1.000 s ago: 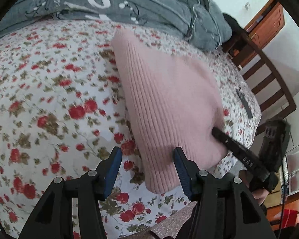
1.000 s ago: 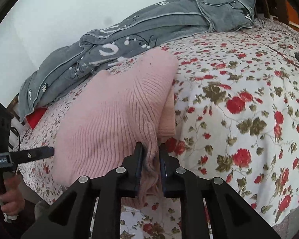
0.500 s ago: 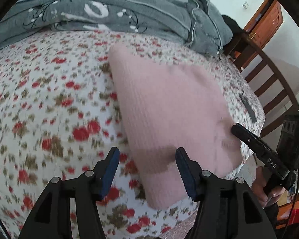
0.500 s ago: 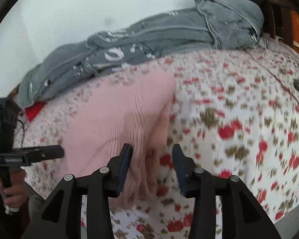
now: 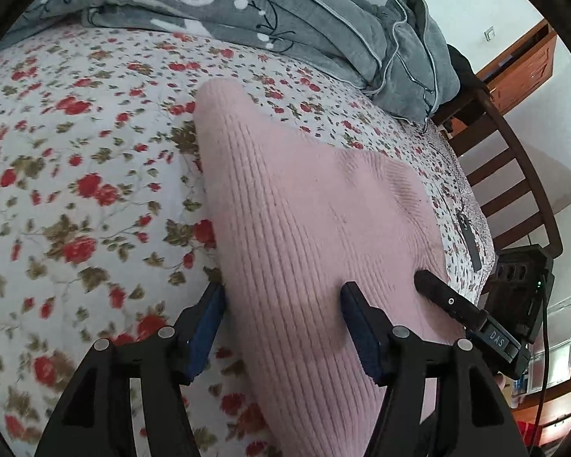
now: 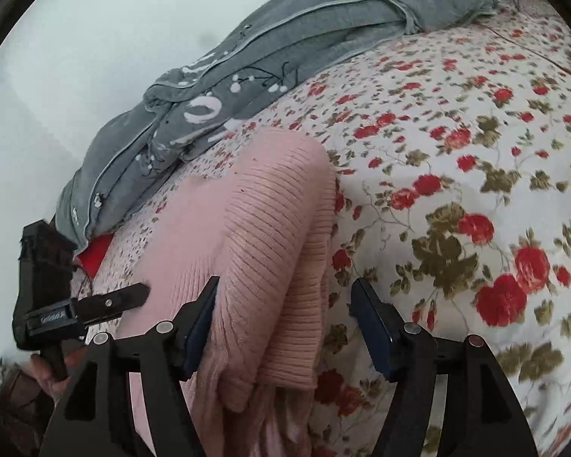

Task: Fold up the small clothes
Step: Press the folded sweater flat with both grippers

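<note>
My left fingers [image 5: 281,327] and right fingers [image 6: 285,327] are both opening, straddling the sweater's [image 5: 304,228] near edges without pinching, I judge so the fold can settle. The sweater lies folded mid-frame on the bed [image 5: 76,190].

Folded pink ribbed sweater [image 5: 308,221] lies on floral bedspread [image 5: 76,175].

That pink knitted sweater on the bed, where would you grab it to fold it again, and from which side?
Probably at the near end of the pink sweater, where its folded layers hang loose over the edge of the floral bedspread. Come in from the bed's near edge, one finger above the hem and one below. The right gripper, jaws opening, already straddles that edge; the rest lies flat, offering no lip.
</note>
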`<state>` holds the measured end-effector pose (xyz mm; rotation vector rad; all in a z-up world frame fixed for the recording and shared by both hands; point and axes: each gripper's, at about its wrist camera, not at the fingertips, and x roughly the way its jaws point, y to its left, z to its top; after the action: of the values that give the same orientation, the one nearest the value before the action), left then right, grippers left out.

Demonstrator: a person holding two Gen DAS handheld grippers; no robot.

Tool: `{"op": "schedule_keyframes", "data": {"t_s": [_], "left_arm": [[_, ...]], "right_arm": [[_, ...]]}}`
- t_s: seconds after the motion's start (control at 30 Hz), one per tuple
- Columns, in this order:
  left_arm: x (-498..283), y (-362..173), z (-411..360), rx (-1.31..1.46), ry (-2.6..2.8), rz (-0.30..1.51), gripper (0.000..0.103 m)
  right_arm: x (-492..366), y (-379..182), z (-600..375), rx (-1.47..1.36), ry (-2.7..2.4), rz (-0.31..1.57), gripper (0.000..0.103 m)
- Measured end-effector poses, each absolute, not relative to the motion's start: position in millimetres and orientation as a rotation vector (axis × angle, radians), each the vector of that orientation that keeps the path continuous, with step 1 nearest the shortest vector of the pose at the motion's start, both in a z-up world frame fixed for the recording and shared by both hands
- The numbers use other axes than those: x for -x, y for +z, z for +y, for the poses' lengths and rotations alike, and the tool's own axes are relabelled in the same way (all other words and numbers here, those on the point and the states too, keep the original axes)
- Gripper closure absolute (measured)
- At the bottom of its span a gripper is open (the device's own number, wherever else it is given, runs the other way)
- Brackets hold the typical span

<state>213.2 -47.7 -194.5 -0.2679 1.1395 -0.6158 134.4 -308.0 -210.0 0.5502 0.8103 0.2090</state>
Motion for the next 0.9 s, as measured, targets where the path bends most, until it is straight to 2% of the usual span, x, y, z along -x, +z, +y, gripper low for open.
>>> {"op": "schedule_keyframes", "data": {"t_s": [0.17,0.4,0.43,0.47,0.57,0.7,0.9], "left_arm": [[-217,-197,-53,0.256,-0.629,1.133,0.043],[-215,-193,-56,0.23,-0.615,1.106,0.052],[-214,-193,-57,0.227,-0.614,1.1,0.054],[-213,-192,-57,0.225,-0.612,1.091,0.056],[-211,-189,-53,0.233,-0.614,1.072,0.062],[-207,-181,-48,0.269,-0.621,1.046,0.067],[-209,-159,-33,0.346,-0.634,0.984,0.069]], "right_arm": [[-143,-209,-302,-0.526,0.203,0.813,0.037],[-147,-211,-302,-0.517,0.22,0.817,0.037],[-148,-211,-302,-0.524,0.228,0.818,0.041],[-149,-212,-302,-0.538,0.247,0.818,0.05],[-149,-214,-305,-0.607,0.285,0.812,0.06],[-143,-209,-302,-0.614,0.276,0.786,0.068],[-143,-186,-293,-0.597,0.262,0.756,0.076]]}}
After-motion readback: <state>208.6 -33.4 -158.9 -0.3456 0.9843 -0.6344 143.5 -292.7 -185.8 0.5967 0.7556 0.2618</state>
